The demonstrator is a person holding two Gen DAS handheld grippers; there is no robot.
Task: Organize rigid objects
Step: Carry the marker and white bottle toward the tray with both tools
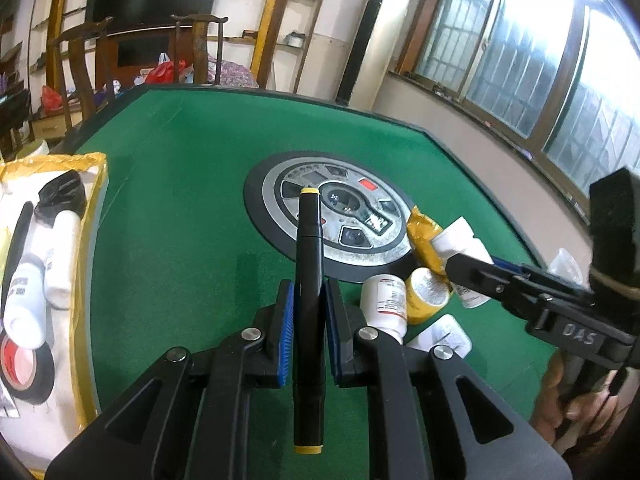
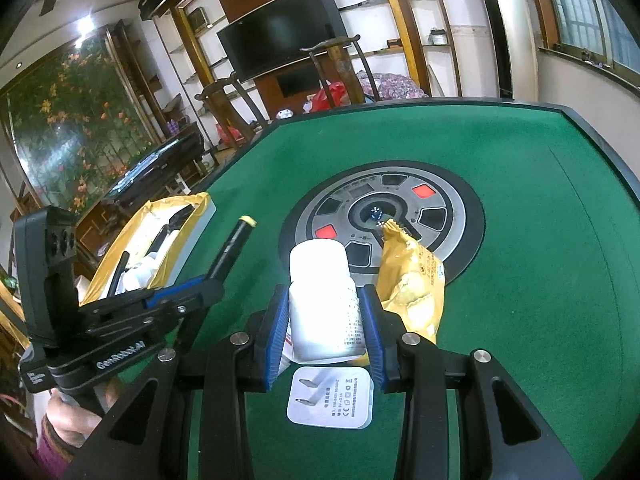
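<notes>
- the left claw (image 1: 310, 320) is clamped on a black marker (image 1: 309, 280) with yellow ends, gripped about mid-length between the blue pads, the pen pointing forward and held above the green desk (image 1: 180, 200).
- the marker looks light, stiff and smooth; a mid-body hold seems sound, since a grip near either end would likely let it swing or slide.
- the right claw (image 2: 326, 322) is clamped on a white pill bottle (image 2: 324, 300) across its round body below the cap, raised over the desk with a white plug adapter (image 2: 330, 400) lying under it.
- the bottle seems light, hard plastic with a slick label; squeezing the widest part of the body keeps it from rolling out.
- a yellow snack packet (image 2: 412, 280) lies just beside the bottle; it is soft and crinkly, so not a firm thing to pinch.
- 2 more small bottles (image 1: 384, 304) lie on the desk near the right claw.
- the yellow-edged box (image 1: 86, 264) at the left already holds bottles and a tape roll, so it is probably where both held things go.
</notes>
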